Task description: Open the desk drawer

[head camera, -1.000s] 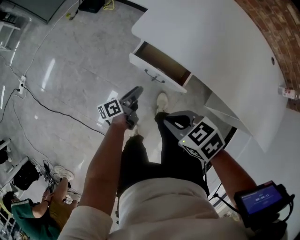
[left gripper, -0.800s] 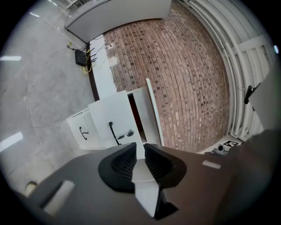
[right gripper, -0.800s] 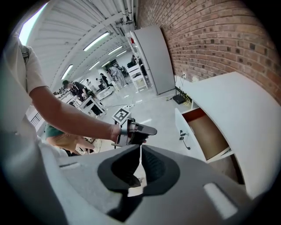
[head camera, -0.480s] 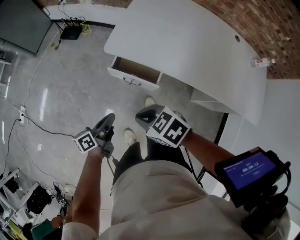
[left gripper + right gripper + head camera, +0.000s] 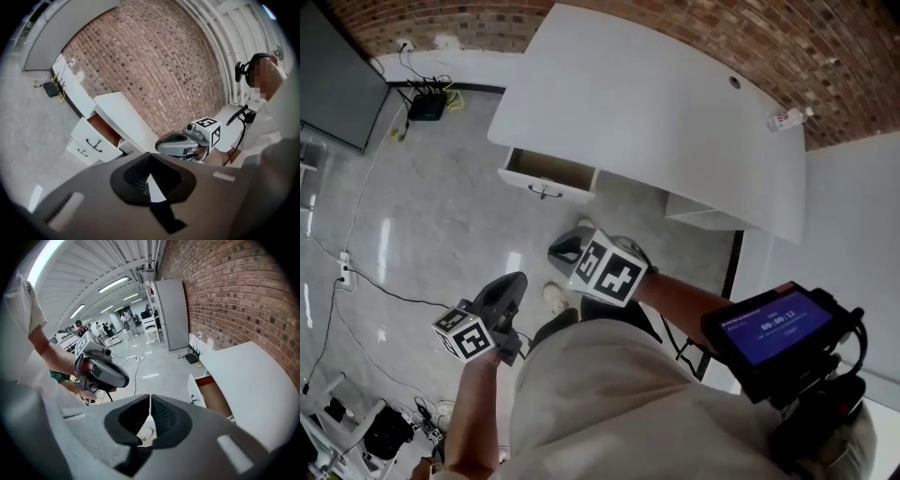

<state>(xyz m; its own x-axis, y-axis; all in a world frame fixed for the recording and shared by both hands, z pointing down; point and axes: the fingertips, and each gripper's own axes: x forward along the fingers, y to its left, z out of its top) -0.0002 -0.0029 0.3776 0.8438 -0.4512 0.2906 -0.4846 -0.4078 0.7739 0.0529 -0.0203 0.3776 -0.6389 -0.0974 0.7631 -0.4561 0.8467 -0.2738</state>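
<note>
- Desk [image 5: 656, 122]: white with a curved top, standing against a brick wall [image 5: 675, 28]. It is the reference for every entry below.
- Desk drawer [image 5: 546, 176]: the upper drawer at the desk's left end in the head view. It is pulled out from under the top, with its brown inside exposed. A dark bar handle [image 5: 546, 192] sits on its white front.
- Lower drawer [image 5: 82, 151]: directly beneath the open one, front closed, with its own dark handle.
- Left gripper [image 5: 515, 279]: well apart from the desk, out over the floor on the near side of the open drawer. Its jaws are pressed together with nothing between the pads, and it touches no part of the desk.
- Right gripper [image 5: 560, 251]: nearer the desk than the left one, on the near side of the drawer front and clear of the handle. Its jaws are drawn together to a thin slit and are empty.
- Bottle [image 5: 787, 117]: small and white, on the desk top at its far right end, close to the wall.
- Round hole [image 5: 734, 82]: in the desk top, near the wall edge.
- Black box [image 5: 425, 105]: on the floor at the foot of the wall, left of the desk, with cables attached.
- Floor [image 5: 441, 225]: grey and glossy in front of the desk.
- Screen device [image 5: 773, 328]: on the person's right forearm, blue display lit, well apart from the desk.
</note>
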